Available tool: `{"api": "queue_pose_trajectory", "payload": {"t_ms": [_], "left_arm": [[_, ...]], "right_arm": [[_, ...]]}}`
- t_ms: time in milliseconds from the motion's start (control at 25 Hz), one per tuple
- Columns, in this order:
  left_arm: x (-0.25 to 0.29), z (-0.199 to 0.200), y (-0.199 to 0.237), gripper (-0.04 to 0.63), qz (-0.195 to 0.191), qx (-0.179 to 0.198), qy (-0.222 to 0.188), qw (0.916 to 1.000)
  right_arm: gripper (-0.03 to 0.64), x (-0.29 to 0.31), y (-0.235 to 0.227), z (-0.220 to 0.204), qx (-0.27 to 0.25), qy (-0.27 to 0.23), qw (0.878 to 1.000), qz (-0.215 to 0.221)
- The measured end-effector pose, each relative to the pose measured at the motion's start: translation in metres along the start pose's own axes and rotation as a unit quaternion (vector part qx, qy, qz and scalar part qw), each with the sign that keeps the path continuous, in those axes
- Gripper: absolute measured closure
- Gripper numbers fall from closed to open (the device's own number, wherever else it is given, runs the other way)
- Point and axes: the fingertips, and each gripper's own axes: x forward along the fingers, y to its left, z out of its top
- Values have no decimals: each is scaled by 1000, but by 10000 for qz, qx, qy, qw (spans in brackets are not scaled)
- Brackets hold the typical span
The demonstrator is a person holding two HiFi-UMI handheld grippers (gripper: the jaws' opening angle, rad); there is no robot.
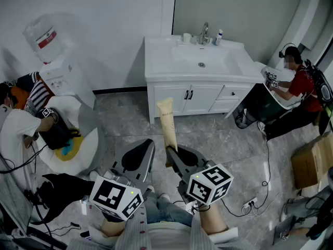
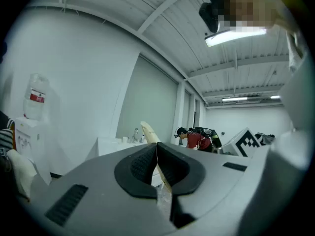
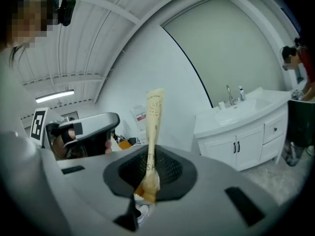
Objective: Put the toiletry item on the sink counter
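Observation:
The toiletry item is a long cream tube (image 1: 167, 120) that stands upright over the tiled floor. My right gripper (image 1: 170, 151) is shut on its lower end. In the right gripper view the tube (image 3: 153, 117) rises from between the pads of my right gripper (image 3: 147, 175). My left gripper (image 1: 150, 146) hovers just left of it, shut with nothing in it; the pads of my left gripper (image 2: 157, 154) meet in a line. The white sink counter (image 1: 161, 61) stands well ahead against the wall, with a faucet (image 1: 204, 33) behind its basin.
A cup (image 1: 187, 37) and a small bottle (image 1: 220, 35) flank the faucet. A water dispenser (image 1: 49, 51) stands at the left wall. One person (image 1: 21, 129) sits at the left, another in red (image 1: 299, 85) at the right. A cardboard box (image 1: 312, 163) lies far right.

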Motion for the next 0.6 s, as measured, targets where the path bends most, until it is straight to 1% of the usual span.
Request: {"api": "queue_pose_trajectory", "payload": {"t_ms": [360,600], "left_arm": [[3,-8,-13,578,-53,12,-7,10000],[6,-13,-19,578,-93,-25,61,9999]], "right_arm": [[580,-14,3,0,-105,-96,9999,-26],[580,-19,-2,-2,-50,-87,9999,-55]]}}
